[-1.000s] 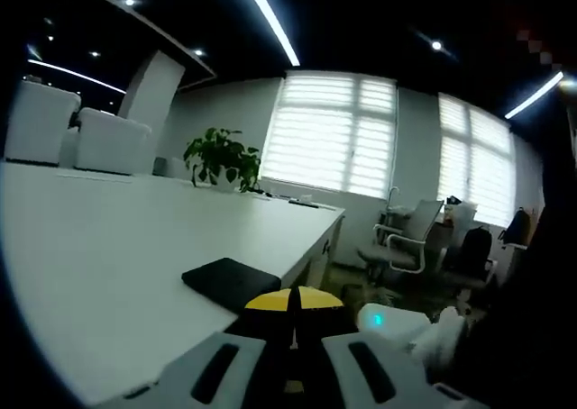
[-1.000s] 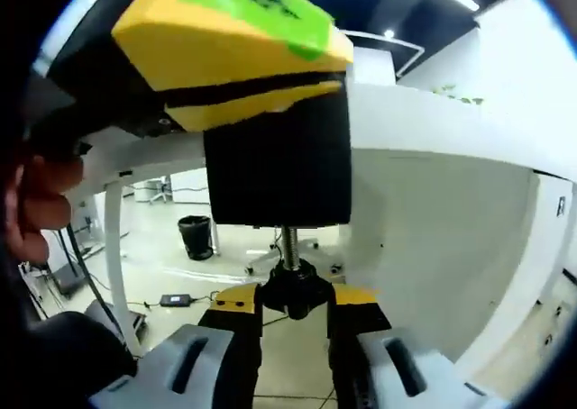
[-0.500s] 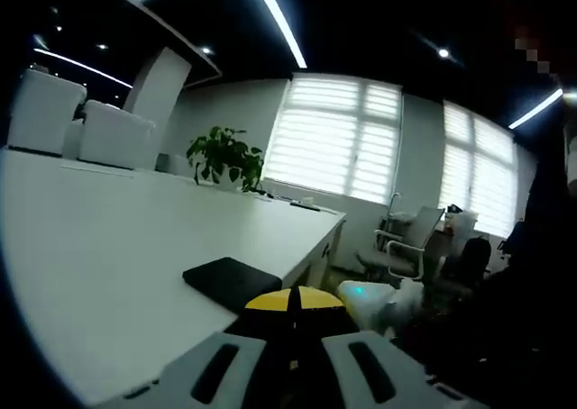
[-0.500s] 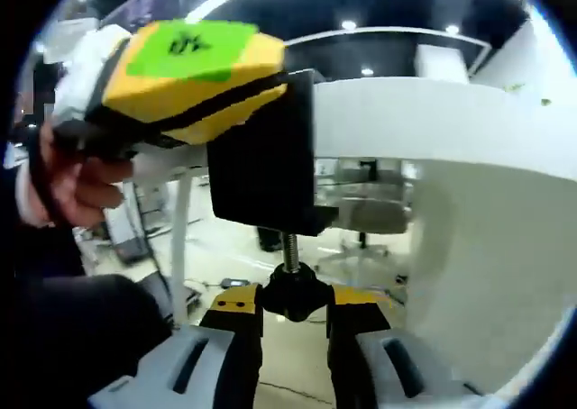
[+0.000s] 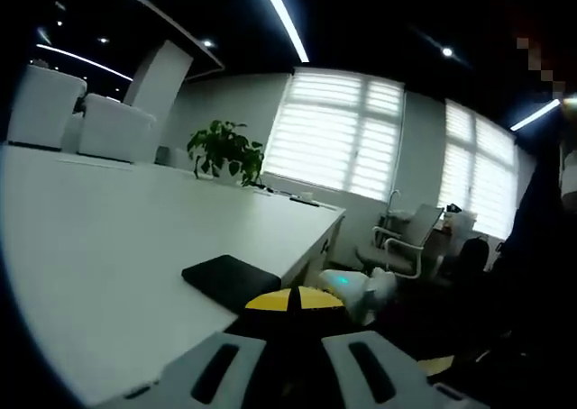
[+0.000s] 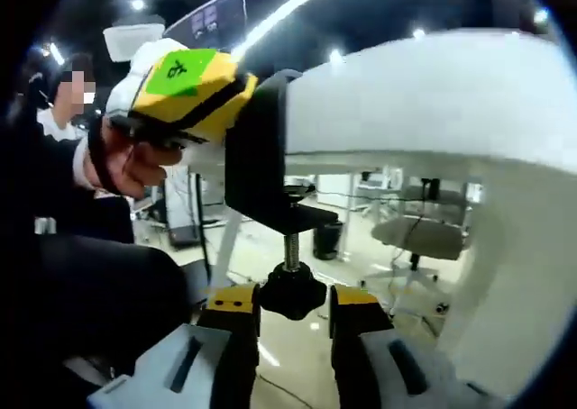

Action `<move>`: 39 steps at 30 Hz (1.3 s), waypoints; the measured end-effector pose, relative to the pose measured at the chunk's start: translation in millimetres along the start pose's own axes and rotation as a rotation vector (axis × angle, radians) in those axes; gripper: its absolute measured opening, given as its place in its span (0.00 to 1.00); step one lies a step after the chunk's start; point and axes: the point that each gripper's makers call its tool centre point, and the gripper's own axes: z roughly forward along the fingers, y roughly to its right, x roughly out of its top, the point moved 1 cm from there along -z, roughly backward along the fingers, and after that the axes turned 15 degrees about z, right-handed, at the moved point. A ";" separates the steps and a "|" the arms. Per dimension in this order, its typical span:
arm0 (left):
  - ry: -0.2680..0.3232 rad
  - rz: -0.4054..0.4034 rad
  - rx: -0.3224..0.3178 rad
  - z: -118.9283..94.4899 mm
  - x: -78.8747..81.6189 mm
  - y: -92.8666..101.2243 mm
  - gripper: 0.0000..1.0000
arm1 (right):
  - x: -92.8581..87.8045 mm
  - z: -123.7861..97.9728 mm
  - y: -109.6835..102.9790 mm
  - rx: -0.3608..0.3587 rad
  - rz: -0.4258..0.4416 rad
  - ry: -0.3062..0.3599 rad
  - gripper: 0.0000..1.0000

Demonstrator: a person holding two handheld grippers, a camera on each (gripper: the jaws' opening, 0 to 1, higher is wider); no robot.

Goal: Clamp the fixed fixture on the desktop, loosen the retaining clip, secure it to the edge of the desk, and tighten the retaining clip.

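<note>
1. White desk runs toward blinds and a plant at its far edge.
2. Black clamp hooks over the desk's near edge, its pad flat on top.
3. Left gripper, jaws together, seems to grip the clamp's top; a hand holds this gripper.
4. Right gripper jaws pinch the black knob under the screw.
</note>
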 end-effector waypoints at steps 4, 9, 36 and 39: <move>0.005 0.001 -0.004 0.1 0.4 0.5 0.01 | -0.3 -12.5 -1.1 -0.196 0.064 0.039 0.46; 0.016 -0.006 0.002 1.9 1.4 -0.2 0.01 | -6.7 -16.3 -1.9 -0.385 0.148 0.027 0.46; 0.013 0.012 -0.002 5.0 -0.6 2.5 0.01 | 4.4 -7.7 3.6 -0.318 0.101 -0.007 0.22; 0.012 0.013 -0.001 5.1 -0.6 2.5 0.01 | 5.0 -5.3 4.6 -0.196 0.081 -0.038 0.22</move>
